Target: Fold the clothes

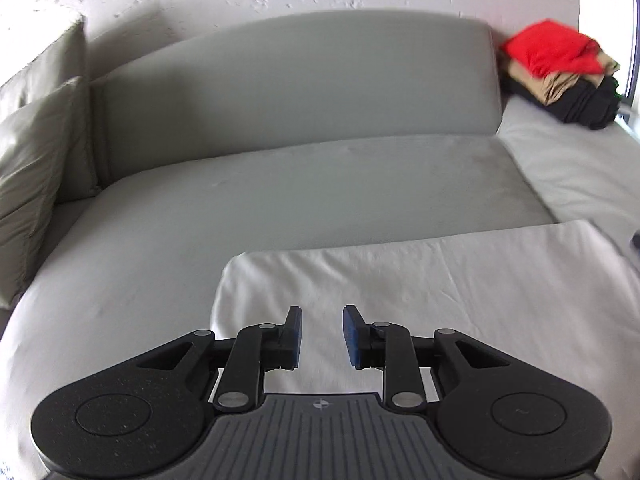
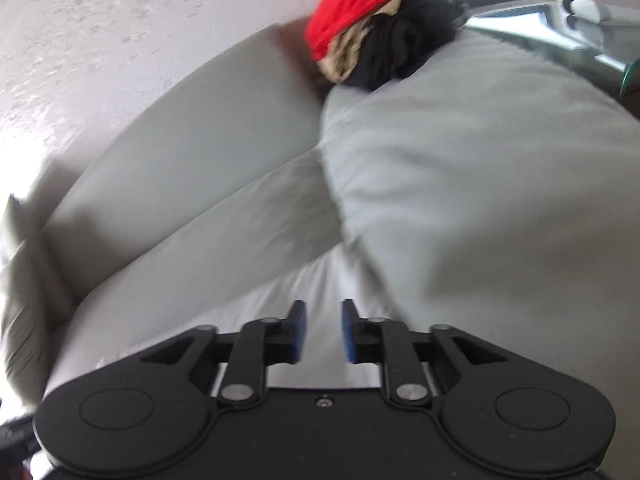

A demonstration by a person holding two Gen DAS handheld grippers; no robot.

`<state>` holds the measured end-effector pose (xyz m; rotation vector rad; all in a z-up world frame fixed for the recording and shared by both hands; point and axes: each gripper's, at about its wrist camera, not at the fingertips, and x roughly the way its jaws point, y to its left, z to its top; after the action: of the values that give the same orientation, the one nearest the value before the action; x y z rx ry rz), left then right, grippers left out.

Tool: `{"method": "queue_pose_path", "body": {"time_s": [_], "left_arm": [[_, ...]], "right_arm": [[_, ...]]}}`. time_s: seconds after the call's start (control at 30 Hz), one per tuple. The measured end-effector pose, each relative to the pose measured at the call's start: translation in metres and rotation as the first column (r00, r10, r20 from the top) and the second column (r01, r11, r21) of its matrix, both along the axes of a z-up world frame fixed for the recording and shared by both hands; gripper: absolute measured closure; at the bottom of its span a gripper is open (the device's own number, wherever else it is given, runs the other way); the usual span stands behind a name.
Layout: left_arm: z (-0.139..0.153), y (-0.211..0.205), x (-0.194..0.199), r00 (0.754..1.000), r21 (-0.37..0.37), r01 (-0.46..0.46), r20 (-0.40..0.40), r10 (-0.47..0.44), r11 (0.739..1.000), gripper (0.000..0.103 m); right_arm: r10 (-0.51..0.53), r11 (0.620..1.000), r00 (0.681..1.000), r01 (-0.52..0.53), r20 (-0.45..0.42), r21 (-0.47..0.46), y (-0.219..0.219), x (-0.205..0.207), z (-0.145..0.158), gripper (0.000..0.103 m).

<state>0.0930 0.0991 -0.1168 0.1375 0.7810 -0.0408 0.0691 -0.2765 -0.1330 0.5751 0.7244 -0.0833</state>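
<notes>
1. The white garment (image 1: 420, 280) is lying flat on the grey sofa seat (image 1: 280, 184) as a neat rectangle with a rounded near-left corner, so it is looking already folded at least once; 1 more fold or a move to the pile is probably remaining.
2. The pile of clothes (image 1: 560, 76) (red on top, tan, black below) is sitting on the far right of the sofa, well apart from the white piece, looking bunched rather than neatly folded.
3. The left gripper (image 1: 322, 336) is hovering over the white garment's near edge, jaws apart, holding nothing.
4. The right gripper (image 2: 323, 332) is hanging over pale cloth, jaws apart, empty; this view is blurring.
5. The white fabric is looking thin, soft and lightly creased; the sofa cover is looking smooth and matte, with cushions (image 1: 36, 152) sitting at left.
</notes>
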Motion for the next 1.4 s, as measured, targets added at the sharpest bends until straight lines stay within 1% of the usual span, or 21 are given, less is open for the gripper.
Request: {"method": "queue_pose_path", "body": {"time_s": [0.03, 0.1, 0.13, 0.2, 0.27, 0.33, 0.43, 0.5, 0.53, 0.57, 0.67, 0.73, 0.77, 0.87, 1.03, 1.2, 1.33, 1.4], "left_arm": [[-0.008, 0.005, 0.008, 1.000, -0.020, 0.005, -0.021, -0.005, 1.000, 0.079], [-0.021, 0.007, 0.017, 0.996, -0.051, 0.011, -0.082, -0.015, 0.999, 0.081], [-0.026, 0.003, 0.018, 0.994, -0.056, 0.018, -0.108, -0.024, 0.998, 0.087], [-0.026, -0.007, 0.012, 0.993, -0.053, 0.065, -0.093, -0.070, 0.996, 0.087], [-0.027, -0.016, 0.007, 0.991, -0.053, 0.101, -0.087, -0.105, 0.993, 0.079], [-0.029, -0.023, 0.005, 0.988, -0.055, 0.117, -0.099, -0.122, 0.992, 0.079], [-0.035, -0.025, 0.007, 0.986, -0.052, 0.105, -0.125, -0.111, 0.993, 0.078], [-0.036, -0.026, 0.009, 0.986, -0.058, 0.096, -0.133, -0.103, 0.994, 0.077], [-0.036, -0.026, 0.010, 0.986, -0.061, 0.091, -0.137, -0.099, 0.994, 0.077], [-0.036, -0.026, 0.011, 0.986, -0.064, 0.086, -0.140, -0.095, 0.994, 0.077], [-0.036, -0.027, 0.010, 0.986, -0.062, 0.078, -0.144, -0.086, 0.995, 0.076], [-0.036, -0.028, 0.008, 0.986, -0.052, 0.078, -0.142, -0.085, 0.996, 0.076], [-0.036, -0.029, 0.007, 0.986, -0.046, 0.079, -0.141, -0.085, 0.996, 0.076], [-0.036, -0.028, 0.007, 0.987, -0.037, 0.081, -0.139, -0.086, 0.996, 0.076], [-0.037, -0.029, 0.007, 0.987, -0.037, 0.078, -0.137, -0.082, 0.996, 0.076], [-0.038, -0.029, 0.008, 0.987, -0.037, 0.077, -0.136, -0.081, 0.996, 0.075], [-0.038, -0.029, 0.009, 0.987, -0.039, 0.073, -0.138, -0.078, 0.997, 0.075], [-0.039, -0.029, 0.010, 0.987, -0.039, 0.072, -0.138, -0.076, 0.997, 0.075]], "right_arm": [[-0.008, 0.999, 1.000, 0.009, -0.025, 0.031, -0.010, 0.010, -0.004, 0.065], [0.030, 0.994, 0.996, -0.021, -0.080, 0.109, -0.028, 0.026, -0.014, 0.064], [0.053, 0.988, 0.993, -0.037, -0.105, 0.149, -0.036, 0.034, -0.019, 0.064], [0.092, 0.978, 0.988, -0.066, -0.125, 0.195, -0.046, 0.039, -0.024, 0.065], [0.135, 0.973, 0.981, -0.104, -0.141, 0.204, -0.047, 0.041, -0.026, 0.064], [0.168, 0.972, 0.971, -0.135, -0.170, 0.190, -0.044, 0.042, -0.028, 0.065], [0.197, 0.972, 0.960, -0.165, -0.201, 0.165, -0.038, 0.042, -0.029, 0.065], [0.217, 0.969, 0.952, -0.183, -0.215, 0.169, -0.035, 0.045, -0.032, 0.065], [0.223, 0.965, 0.954, -0.186, -0.203, 0.185, -0.035, 0.046, -0.034, 0.065], [0.229, 0.957, 0.957, -0.187, -0.180, 0.221, -0.037, 0.047, -0.035, 0.066], [0.233, 0.918, 0.966, -0.179, -0.115, 0.354, -0.046, 0.049, -0.040, 0.068], [0.233, 0.895, 0.968, -0.175, -0.095, 0.411, -0.051, 0.049, -0.042, 0.068], [0.238, 0.887, 0.967, -0.179, -0.088, 0.425, -0.051, 0.049, -0.044, 0.068], [0.251, 0.873, 0.965, -0.193, -0.074, 0.447, -0.049, 0.054, -0.049, 0.068], [0.228, 0.883, 0.972, -0.181, -0.059, 0.432, -0.039, 0.068, -0.054, 0.070], [0.215, 0.890, 0.975, -0.170, -0.062, 0.423, -0.034, 0.088, -0.065, 0.071], [0.171, 0.895, 0.985, -0.138, -0.040, 0.424, -0.030, 0.093, -0.067, 0.071], [0.142, 0.893, 0.990, -0.118, -0.023, 0.435, -0.031, 0.090, -0.066, 0.074]]}}
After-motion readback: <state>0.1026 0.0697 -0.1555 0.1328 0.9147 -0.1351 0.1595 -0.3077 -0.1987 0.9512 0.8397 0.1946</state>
